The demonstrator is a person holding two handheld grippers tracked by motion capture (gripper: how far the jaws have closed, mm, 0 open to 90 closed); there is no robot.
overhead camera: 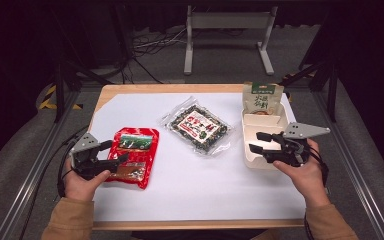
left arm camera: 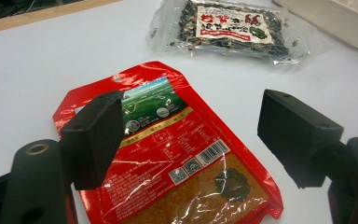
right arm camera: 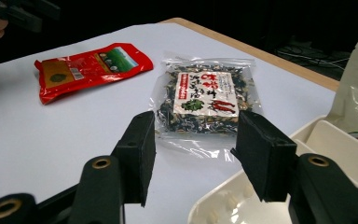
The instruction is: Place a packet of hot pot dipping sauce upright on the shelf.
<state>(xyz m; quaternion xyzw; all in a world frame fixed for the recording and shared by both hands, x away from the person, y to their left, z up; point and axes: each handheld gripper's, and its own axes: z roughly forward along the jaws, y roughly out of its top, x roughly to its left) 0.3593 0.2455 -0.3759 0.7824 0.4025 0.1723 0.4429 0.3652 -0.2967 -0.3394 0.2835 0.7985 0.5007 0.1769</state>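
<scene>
Item one — flat red foil pouch with a green label panel: it lies on the white-covered worktop, well to the left of the cream tray. Your left claw hovers just over it, jaws spread wide to either side of the pouch, gripping nothing.

Item two — clear plastic bag of dark dried mix with a red-and-white label: flat on the worktop, between the red pouch and the tray, untouched.

Item three — cream moulded tray: at the worktop's right edge. A pale green-topped paper pouch stands at its far end. Your right claw hangs above the tray's near-left corner, jaws well apart and empty, pointing toward the clear bag.

Risks, as judged from here: the red pouch is thin and slick, so a flat pinch may slide off or only crumple the foil. Lifting it by one corner may let it swing and fold on the way to the tray. The standing pouch could tip if nudged.

Hard to make out: the print on all three packs, the tray's inner compartments, and the red pouch's near edge behind your left claw.
</scene>
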